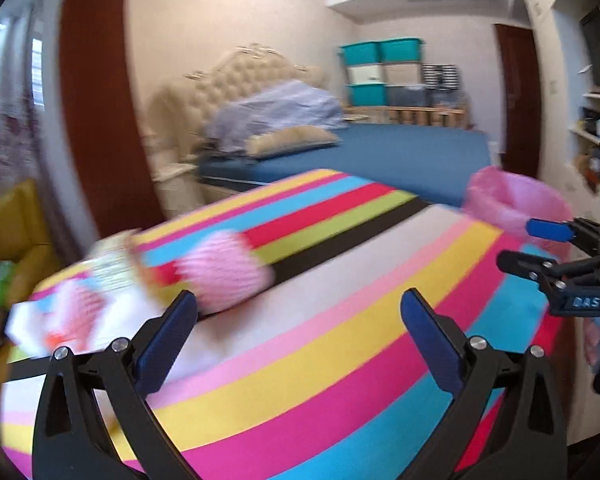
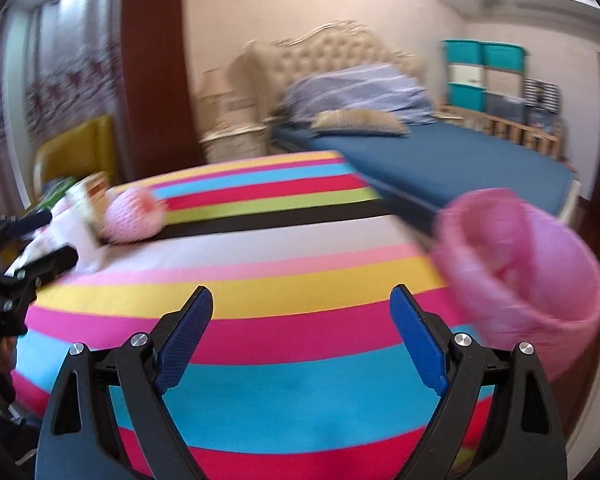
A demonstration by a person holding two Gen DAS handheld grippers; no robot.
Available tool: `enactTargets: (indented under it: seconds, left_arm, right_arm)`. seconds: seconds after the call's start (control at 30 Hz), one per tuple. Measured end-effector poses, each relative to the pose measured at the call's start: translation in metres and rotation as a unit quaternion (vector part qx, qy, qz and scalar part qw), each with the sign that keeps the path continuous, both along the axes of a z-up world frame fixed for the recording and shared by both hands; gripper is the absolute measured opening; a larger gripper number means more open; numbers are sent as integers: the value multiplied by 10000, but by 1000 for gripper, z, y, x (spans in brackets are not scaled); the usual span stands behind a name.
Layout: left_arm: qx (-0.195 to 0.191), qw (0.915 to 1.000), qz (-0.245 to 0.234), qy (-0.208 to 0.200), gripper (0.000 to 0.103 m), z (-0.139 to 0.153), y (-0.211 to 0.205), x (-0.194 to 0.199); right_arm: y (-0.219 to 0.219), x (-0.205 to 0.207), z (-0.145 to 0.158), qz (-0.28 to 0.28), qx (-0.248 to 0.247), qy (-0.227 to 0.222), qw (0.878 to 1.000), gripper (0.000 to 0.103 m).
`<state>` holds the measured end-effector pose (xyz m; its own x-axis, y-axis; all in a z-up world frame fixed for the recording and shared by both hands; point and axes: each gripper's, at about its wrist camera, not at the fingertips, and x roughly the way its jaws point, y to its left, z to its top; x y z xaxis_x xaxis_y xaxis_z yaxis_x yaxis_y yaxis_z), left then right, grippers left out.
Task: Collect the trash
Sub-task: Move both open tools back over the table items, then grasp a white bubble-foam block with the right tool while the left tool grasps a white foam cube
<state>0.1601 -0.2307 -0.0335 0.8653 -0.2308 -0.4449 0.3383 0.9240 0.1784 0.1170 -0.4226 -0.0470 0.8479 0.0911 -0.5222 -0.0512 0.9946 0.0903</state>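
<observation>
With both grippers, left gripper [image 1: 298,322] and right gripper [image 2: 302,320], gaping empty, wrappers [image 1: 100,284] (frame left) await the pink-lined bin [image 2: 540,264]

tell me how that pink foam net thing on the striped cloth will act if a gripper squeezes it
The pink foam net looks like ribbed, puffy mesh, so it would probably squash rather than resist. It seems very light for its bulk and may skid when nudged. Its rounded shape lying on the striped cloth suggests it could roll.
</observation>
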Motion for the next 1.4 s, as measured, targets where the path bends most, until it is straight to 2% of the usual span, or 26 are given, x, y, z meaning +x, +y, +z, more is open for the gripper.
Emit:
enactTargets:
  seconds: [0.17, 0.3, 0.5, 0.67, 0.77, 0.87, 1.0, 1.2, 1.27, 1.3, 1.4]
  left_arm:
    - [-175, 9975, 672, 97, 98, 4, 84, -14]
    - [-107, 9909, 1341, 60, 98, 4, 140, -25]
    - [-237, 9817, 1875, 221, 98, -3, 213, -40]
    - [-376, 9690, 2413, 381, 98, -10, 261, -47]
    - [-533, 9634, 2580, 491, 98, -10, 284, -49]
    - [-572, 9619, 2610, 572, 98, -9, 296, -45]
    - [-326, 9567, 2800, 730, 98, -9, 308, -29]
    - [-622, 9527, 2824, 937, 98, -4, 330, 7]
    - [-628, 9501, 2894, 985, 98, -4, 337, 25]
    - [-659, 9487, 2914, 1034, 98, -4, 342, 35]
    - [-794, 9469, 2897, 1143, 98, -7, 348, 58]
  right_arm:
    - [71, 8, -4, 741, -3, 176, 9971, 85]
    - [125, 14, -7, 1183, -166, 329, 9923, 85]
    - [183, 35, -4, 1497, -194, 607, 9867, 84]
    - [220, 49, 2, 1684, -290, 616, 9834, 84]
    - [239, 60, 1, 1761, -342, 676, 9815, 83]
    - [259, 70, 1, 1826, -398, 700, 9799, 77]
    - [279, 83, 5, 1823, -477, 708, 9795, 69]
    - [290, 101, 1, 1696, -535, 834, 9805, 55]
    - [290, 103, -1, 1678, -484, 851, 9809, 46]
    - [289, 104, -2, 1681, -463, 860, 9809, 38]
    - [287, 103, 0, 1749, -342, 794, 9808, 37]
